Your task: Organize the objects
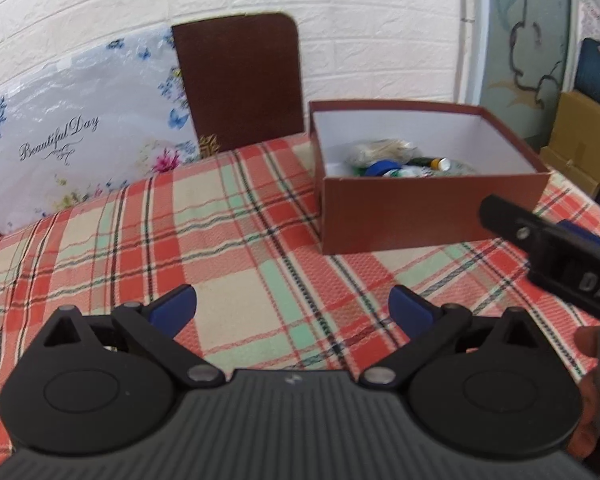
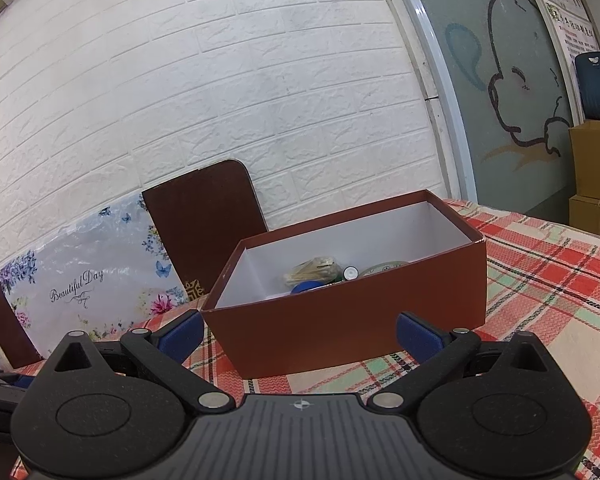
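Both grippers — left (image 1: pixel 292 308) and right (image 2: pixel 298 334) — hang spread wide and empty in front of the red box (image 2: pixel 352 320), where a blue cap (image 1: pixel 382 168), a small bottle (image 1: pixel 432 163) and a bagged bundle (image 1: pixel 380 150) lie. Sorting looks finished — no loose item shows nearby. Behind the box, a floral bag (image 1: pixel 80 140) reads "Beautiful Day".

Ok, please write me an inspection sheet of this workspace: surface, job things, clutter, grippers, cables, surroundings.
Surface: table under a plaid cloth, bare where visible.
Job's things: open red-brown box holding a toothpick bundle, a blue cap, a small bottle and other small items too blurred to name.
Clutter: nothing seen on the cloth.
Grippers: left gripper open, empty; right gripper open, empty, facing the box.
Cables: nothing seen.
Surroundings: white brick wall, brown chair back, floral bag, cardboard boxes.
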Motion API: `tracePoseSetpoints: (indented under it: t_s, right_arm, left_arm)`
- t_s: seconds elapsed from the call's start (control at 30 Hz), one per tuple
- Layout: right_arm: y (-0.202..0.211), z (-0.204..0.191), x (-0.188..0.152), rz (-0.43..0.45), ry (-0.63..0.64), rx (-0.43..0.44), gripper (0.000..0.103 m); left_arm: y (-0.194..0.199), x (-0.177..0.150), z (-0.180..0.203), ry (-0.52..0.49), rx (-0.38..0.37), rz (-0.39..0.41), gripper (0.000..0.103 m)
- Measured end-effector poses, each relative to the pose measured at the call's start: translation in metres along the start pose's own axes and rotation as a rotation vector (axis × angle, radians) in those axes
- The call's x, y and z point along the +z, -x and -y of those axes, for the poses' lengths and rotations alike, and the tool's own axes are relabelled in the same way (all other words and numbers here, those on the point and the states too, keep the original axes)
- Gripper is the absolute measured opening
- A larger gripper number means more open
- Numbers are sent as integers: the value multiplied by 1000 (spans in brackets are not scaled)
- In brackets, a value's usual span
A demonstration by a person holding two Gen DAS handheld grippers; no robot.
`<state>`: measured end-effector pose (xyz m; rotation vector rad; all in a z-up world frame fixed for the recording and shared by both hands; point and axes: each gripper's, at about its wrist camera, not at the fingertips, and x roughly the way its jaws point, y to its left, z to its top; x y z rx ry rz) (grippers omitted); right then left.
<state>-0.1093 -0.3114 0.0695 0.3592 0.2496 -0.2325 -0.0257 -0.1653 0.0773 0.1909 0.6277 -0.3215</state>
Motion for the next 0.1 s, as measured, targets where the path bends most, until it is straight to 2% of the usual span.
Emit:
tracePoseSetpoints:
  t_s: [0.1]
  right_arm:
    - [0,-1,0,-1,4,-2,101]
  left_arm:
    - [4,1,2,-1,-2,24,103]
